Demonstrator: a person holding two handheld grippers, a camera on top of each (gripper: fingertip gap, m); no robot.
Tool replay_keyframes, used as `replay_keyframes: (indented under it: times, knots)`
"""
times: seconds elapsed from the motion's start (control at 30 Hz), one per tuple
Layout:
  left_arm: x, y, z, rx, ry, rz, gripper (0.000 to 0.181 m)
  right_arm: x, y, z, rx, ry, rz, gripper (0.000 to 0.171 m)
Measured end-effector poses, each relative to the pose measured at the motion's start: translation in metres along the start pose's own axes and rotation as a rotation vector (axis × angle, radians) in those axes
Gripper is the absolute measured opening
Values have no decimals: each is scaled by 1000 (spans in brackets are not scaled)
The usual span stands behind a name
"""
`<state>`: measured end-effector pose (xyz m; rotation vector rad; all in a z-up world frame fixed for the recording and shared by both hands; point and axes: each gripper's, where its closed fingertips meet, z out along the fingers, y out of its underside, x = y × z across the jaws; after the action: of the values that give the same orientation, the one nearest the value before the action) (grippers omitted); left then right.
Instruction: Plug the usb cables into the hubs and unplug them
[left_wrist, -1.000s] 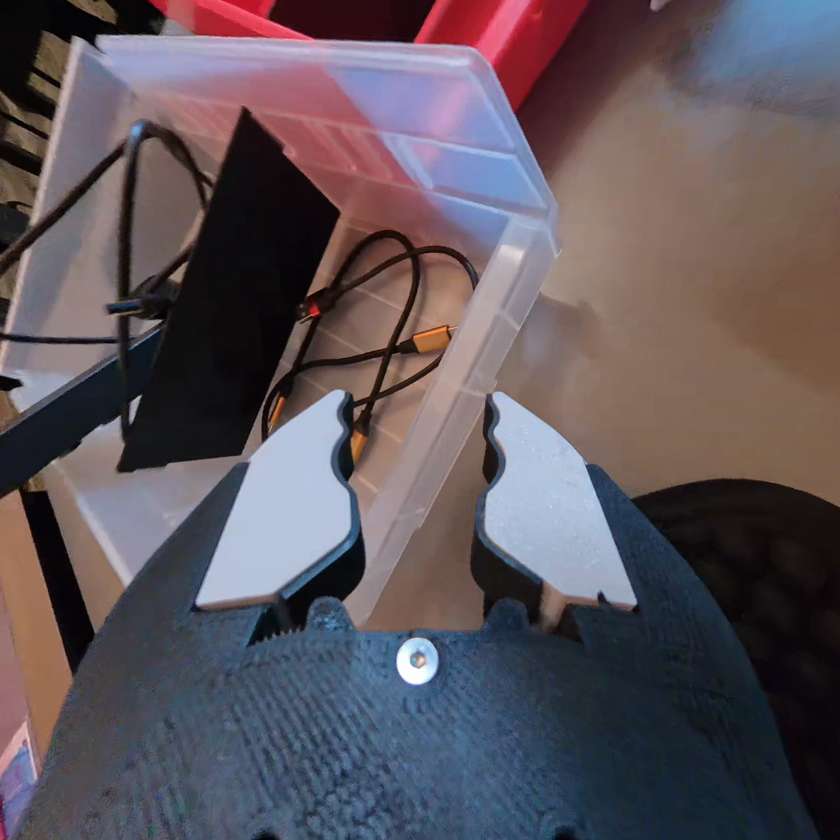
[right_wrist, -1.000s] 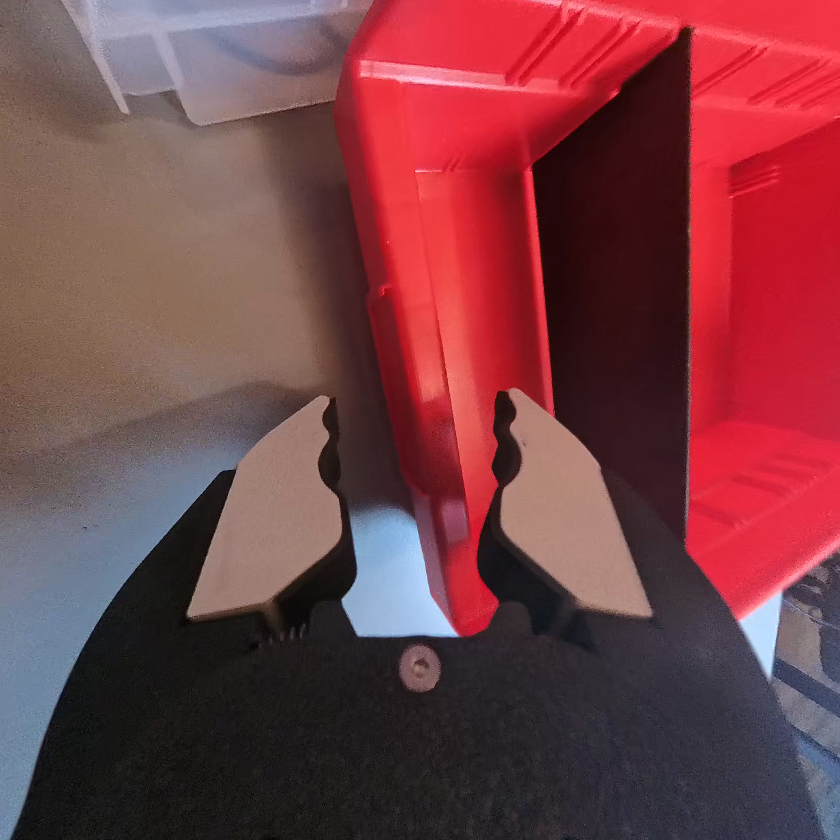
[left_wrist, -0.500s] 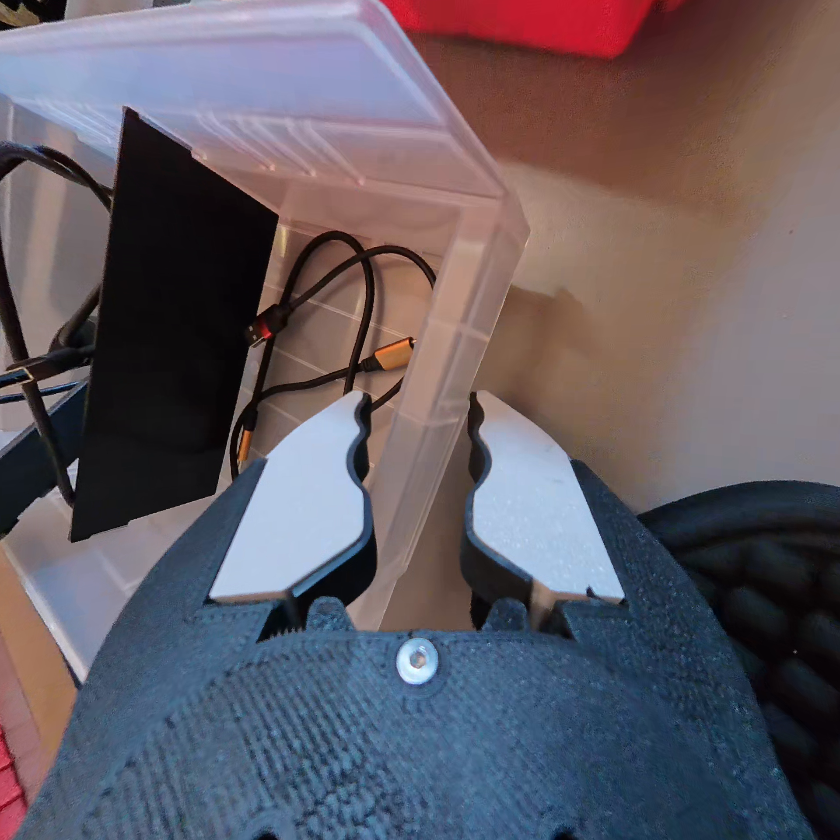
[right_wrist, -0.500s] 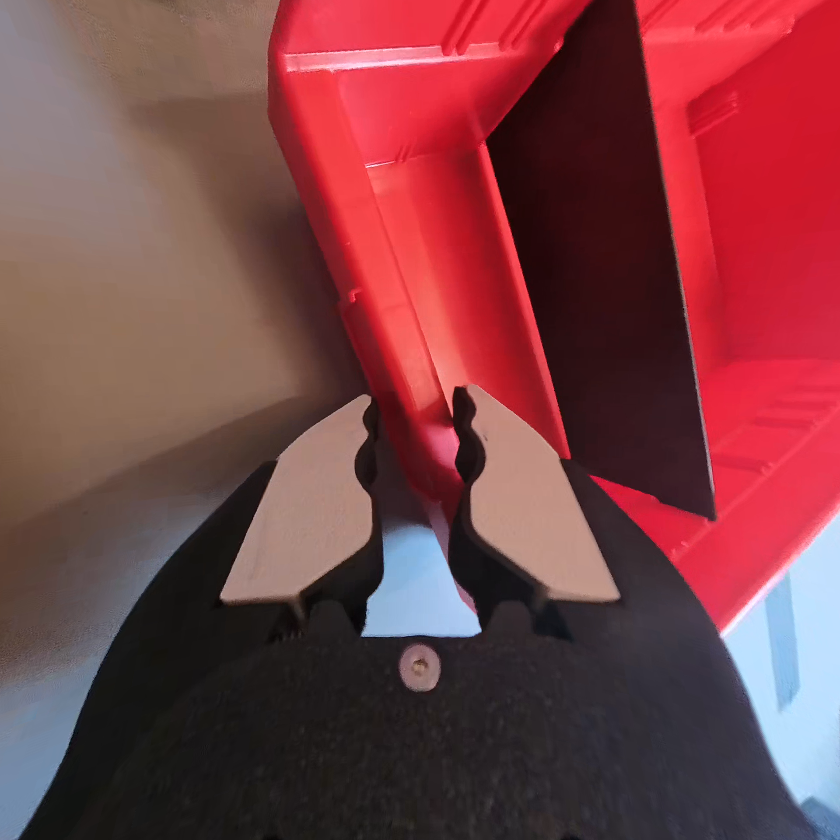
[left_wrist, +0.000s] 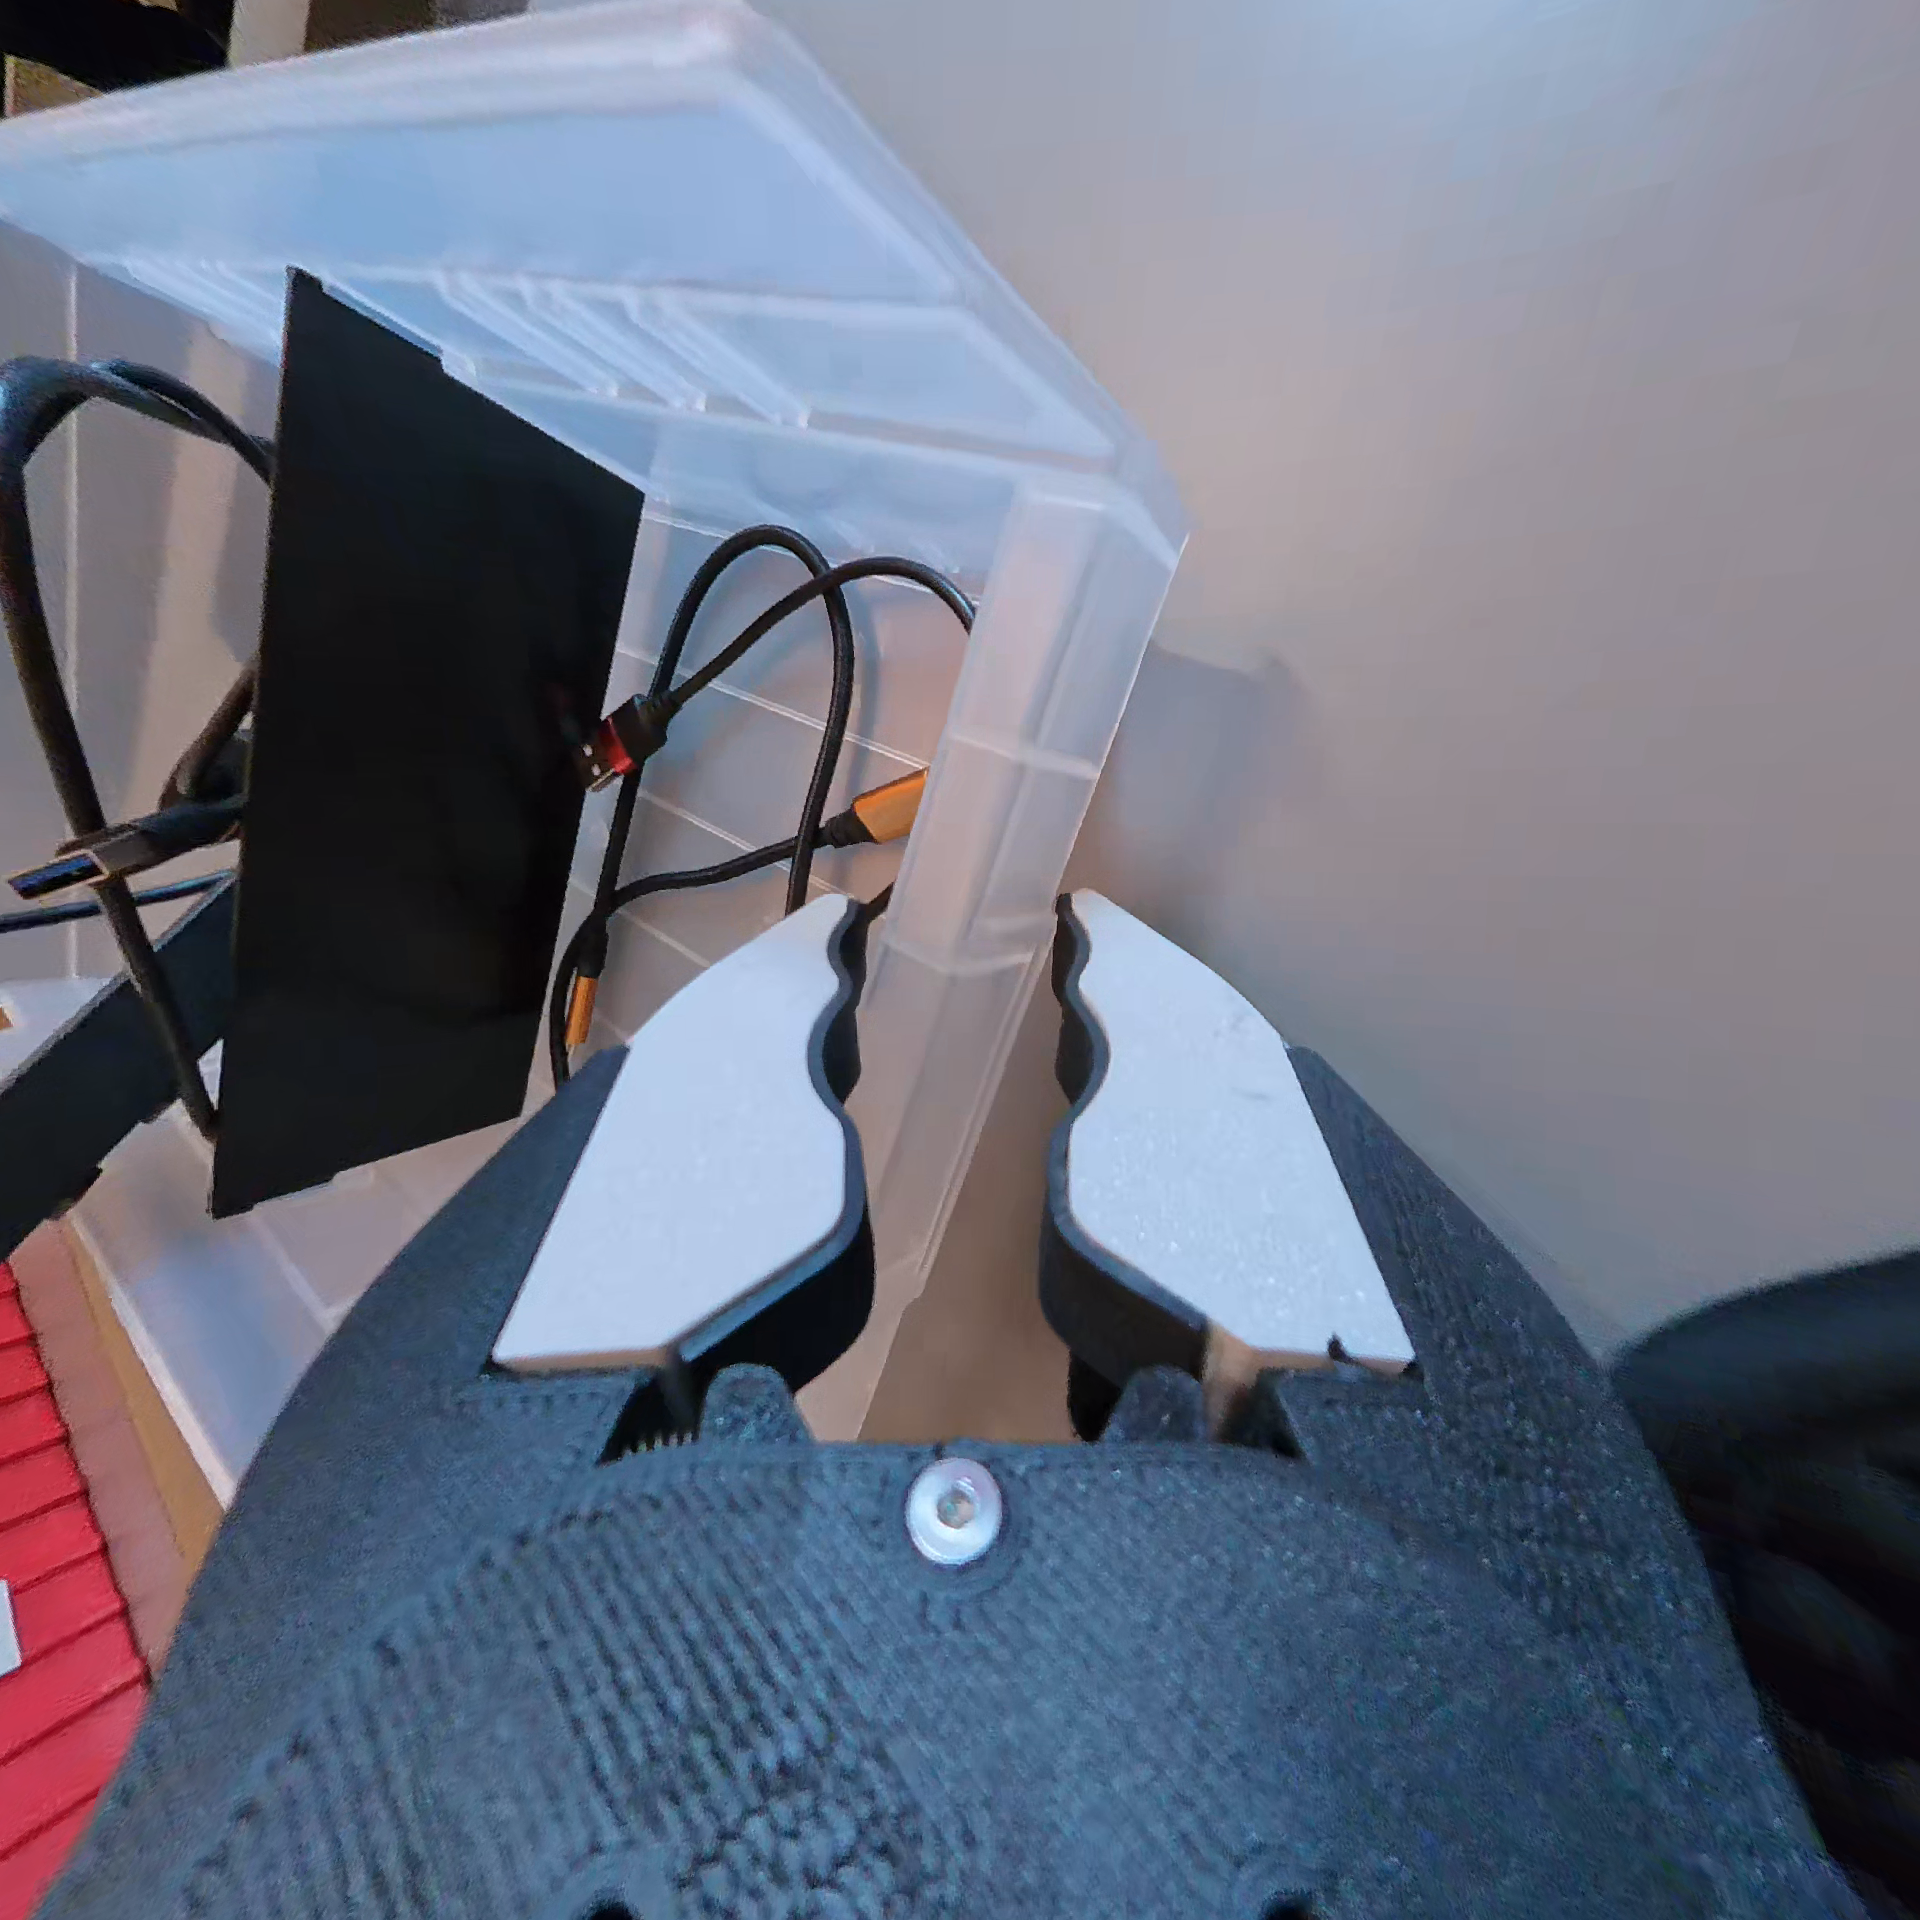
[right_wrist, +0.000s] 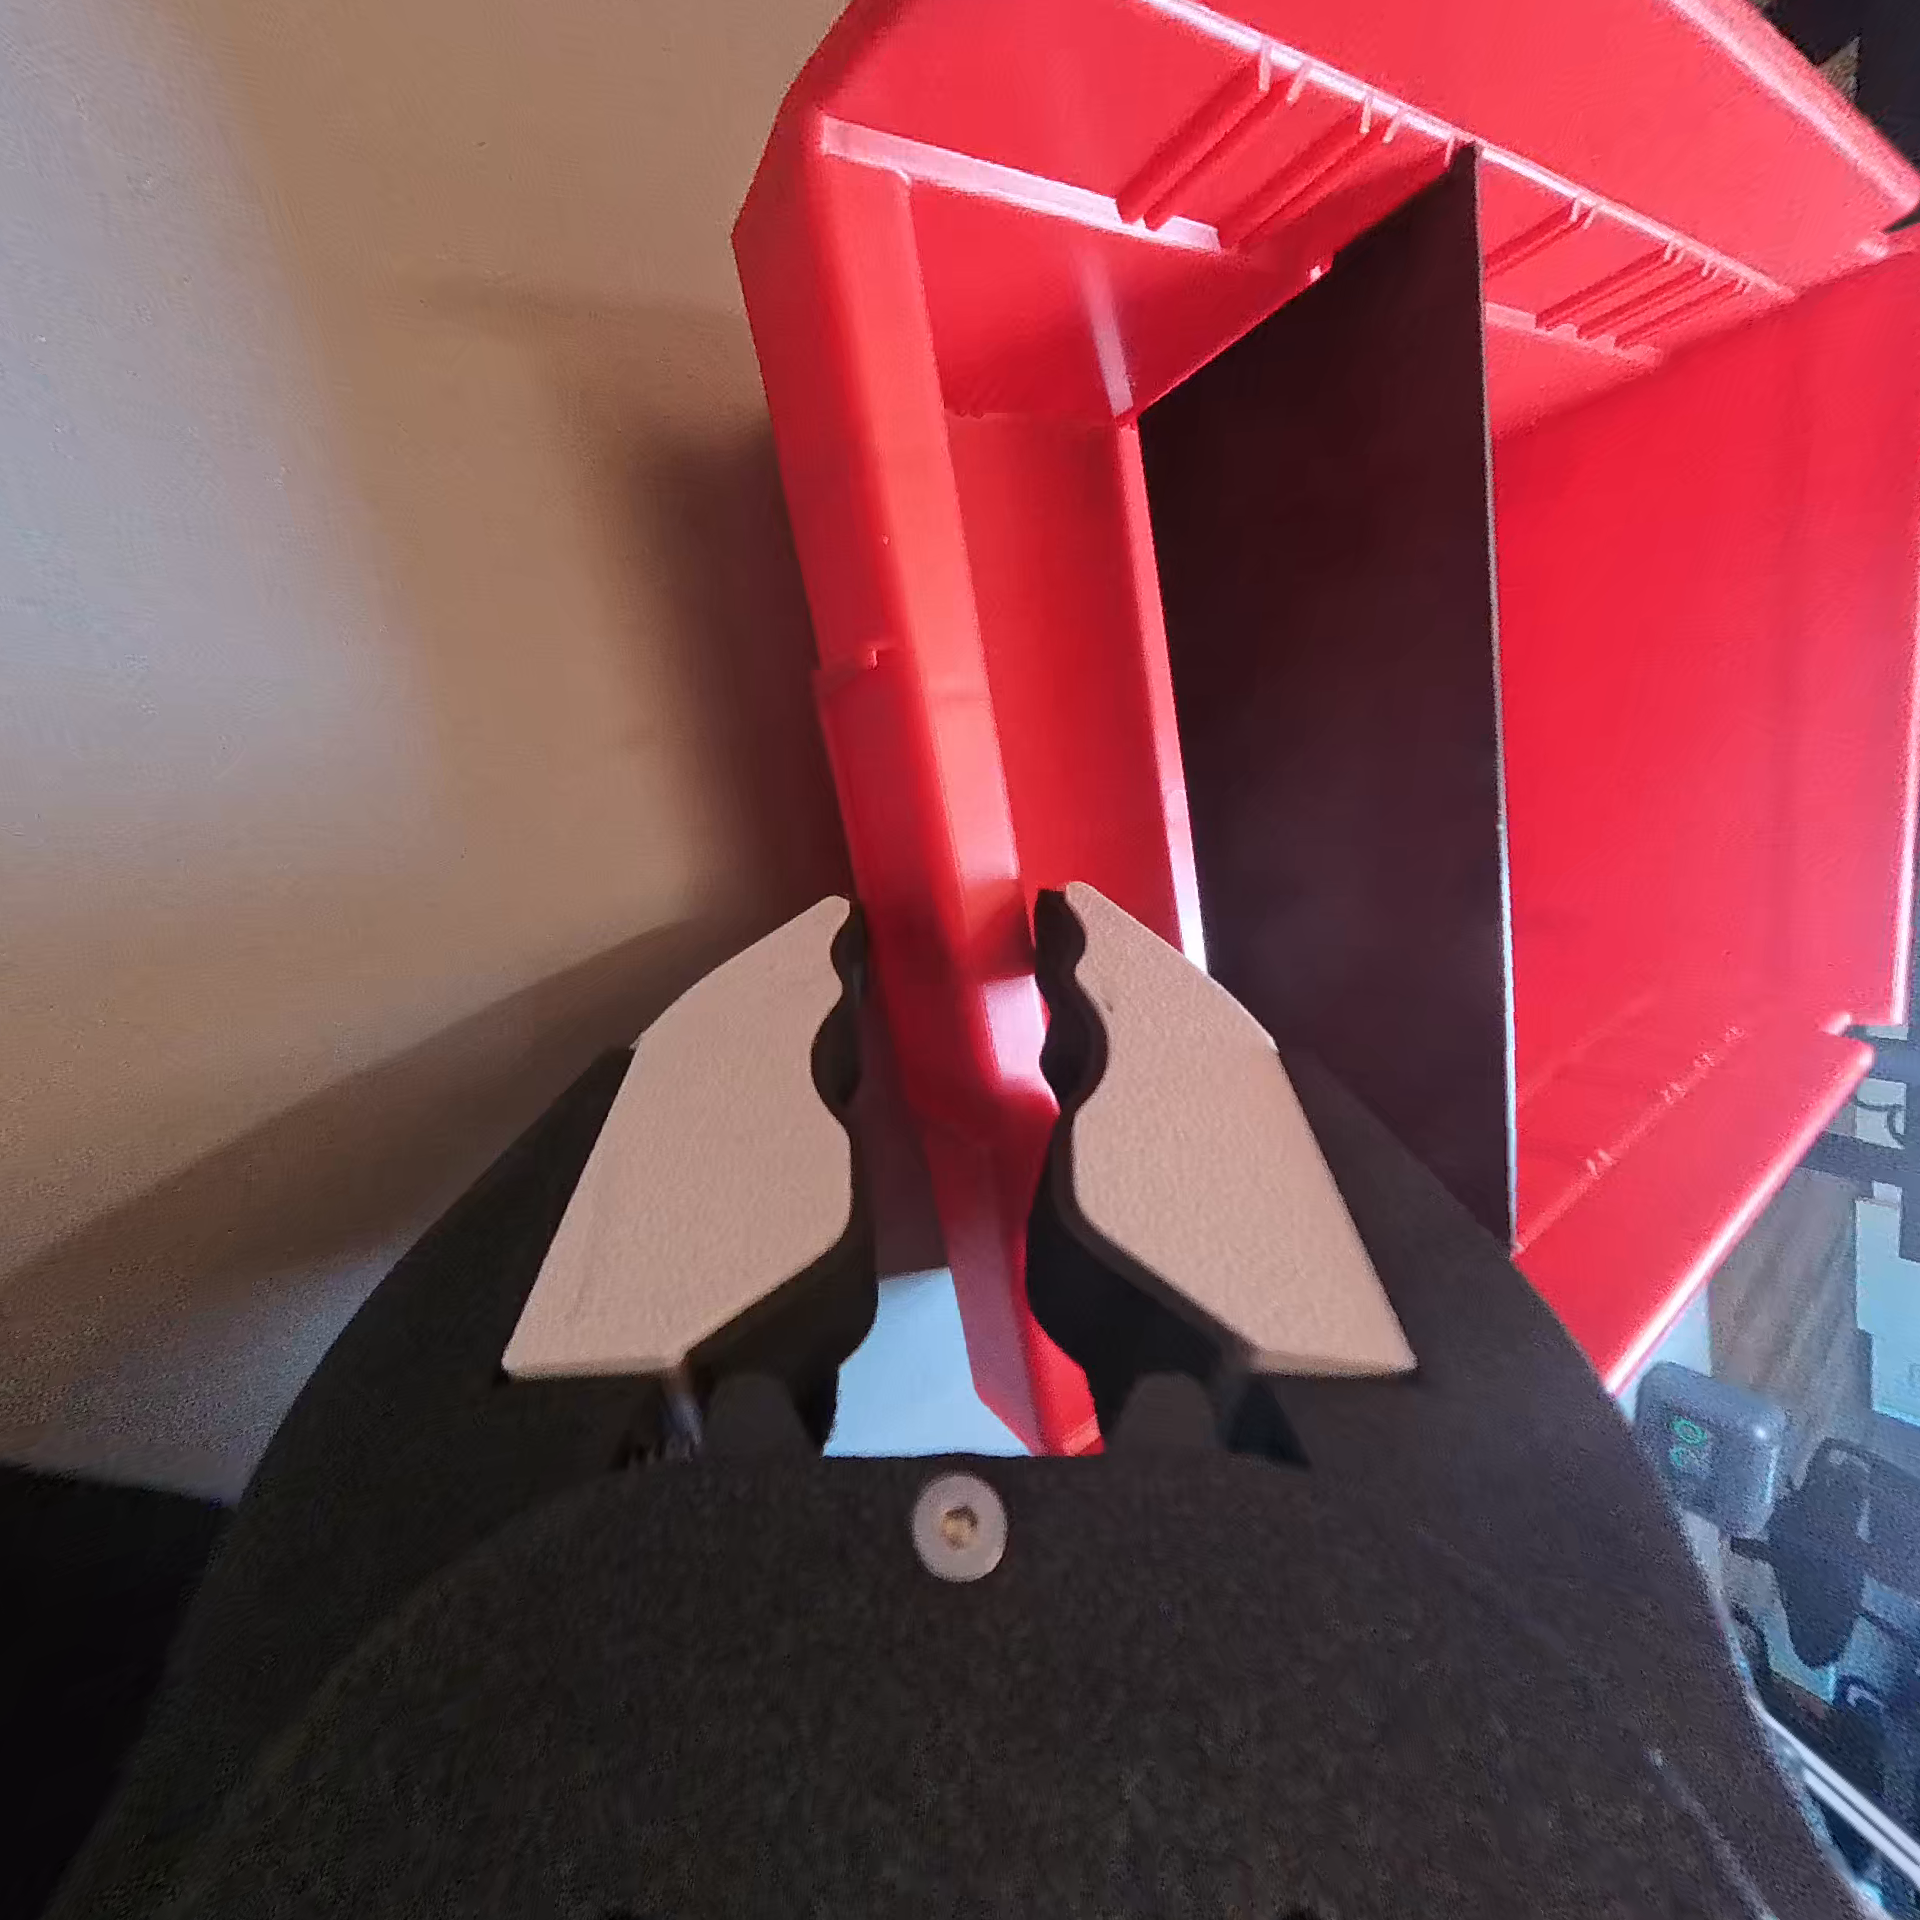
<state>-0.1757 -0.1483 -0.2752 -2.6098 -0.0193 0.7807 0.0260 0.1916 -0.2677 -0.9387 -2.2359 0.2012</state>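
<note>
My left claw (left_wrist: 956, 997) grips the clear bin's wall (left_wrist: 997, 831), the right claw (right_wrist: 945, 997) the red bin (right_wrist: 935, 727). USB cables (left_wrist: 821, 727) at eleven o'clock lie unplugged; all plugging remains.

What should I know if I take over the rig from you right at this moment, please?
Left gripper: closed onto the side wall of the clear plastic bin; whether both fingers touch the wall is unclear.
Right gripper: shut on the wall of the red bin.
Things: the clear bin has a black divider; black USB cables with orange and red plugs lie loose on one side, more black cable on the other. The red bin also has a black divider; its visible compartments look empty.
Done: both bins gripped.
Left: no hub is in view and no plug is seated, so all plugging and unplugging remains.
</note>
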Motion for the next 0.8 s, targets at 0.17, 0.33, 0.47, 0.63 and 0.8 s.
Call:
replay_keyframes:
  times: [0.17,0.33,0.47,0.63,0.8]
  knots:
    - [-31,3,14,53,-51,-76,38,42,-2,16,2,86,78,36]
    - [-80,-17,-45,351,35,-428,39,55,-70,-25,439,159,302,38]
    - [-183,18,-82,418,-106,-825,40,45,-96,-35,655,96,418,32]
    - [-232,55,-37,381,155,-1312,67,15,-96,-7,601,49,345,27]
    - [-240,65,8,216,141,-1330,38,-6,-98,3,565,41,246,23]
